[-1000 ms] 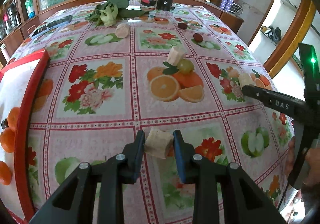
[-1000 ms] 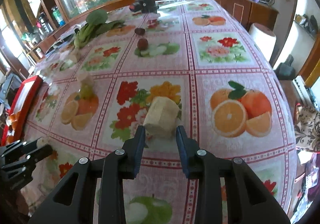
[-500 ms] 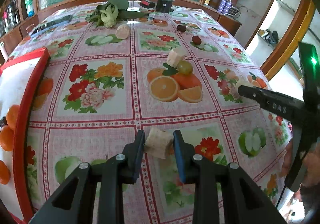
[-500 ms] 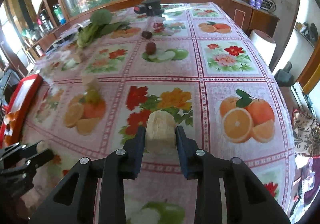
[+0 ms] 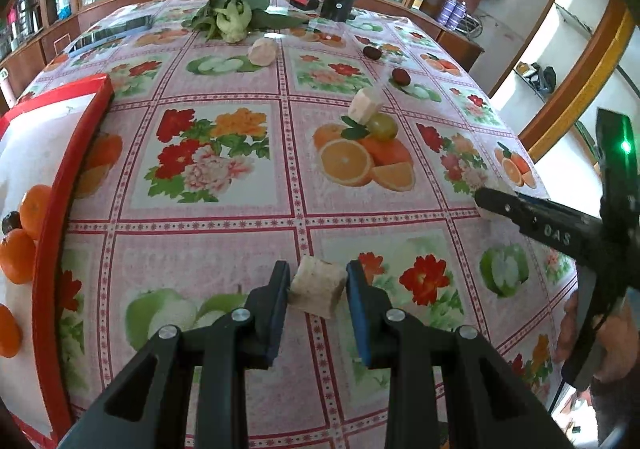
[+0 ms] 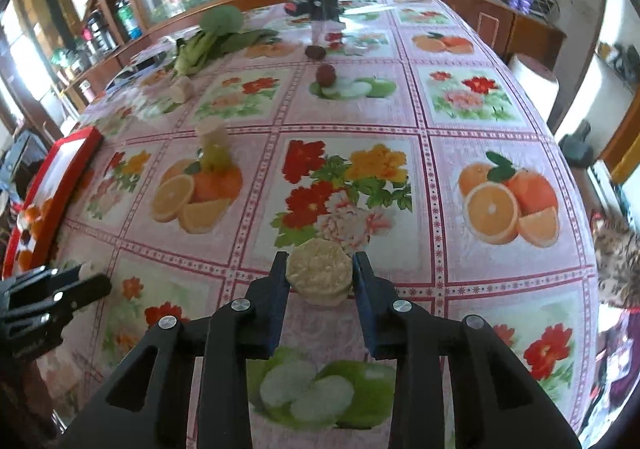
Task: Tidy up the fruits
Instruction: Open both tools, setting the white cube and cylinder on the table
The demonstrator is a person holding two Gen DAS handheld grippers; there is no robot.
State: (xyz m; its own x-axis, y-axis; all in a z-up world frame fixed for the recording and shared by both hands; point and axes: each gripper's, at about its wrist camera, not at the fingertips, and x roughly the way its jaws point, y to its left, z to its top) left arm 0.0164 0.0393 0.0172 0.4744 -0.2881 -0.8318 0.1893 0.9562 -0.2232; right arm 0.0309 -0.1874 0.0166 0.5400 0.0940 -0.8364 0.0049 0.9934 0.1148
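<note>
My left gripper [image 5: 318, 283] is shut on a pale square fruit chunk [image 5: 318, 293], held just above the flowered tablecloth. My right gripper [image 6: 320, 269] has a pale round faceted chunk [image 6: 320, 279] between its pads, which touch both its sides; the jaws are opening slightly. In the left wrist view the right gripper [image 5: 486, 203] reaches in from the right. A red tray [image 5: 60, 153] with oranges [image 5: 16, 257] lies at the left. Loose on the cloth are another pale chunk [image 5: 365, 105] beside a green grape [image 5: 382, 125], a third chunk [image 5: 262, 51] and two dark red fruits [image 5: 401, 76].
Leafy greens [image 5: 232, 15] and a black cylinder [image 5: 338, 5] stand at the table's far end. A wooden ledge with a window runs behind. The table's right edge drops off near a person's hand [image 5: 600, 341].
The round chunk lay just ahead of the right jaws; they moved over it and closed on it. The left gripper kept its chunk and stayed almost still.
</note>
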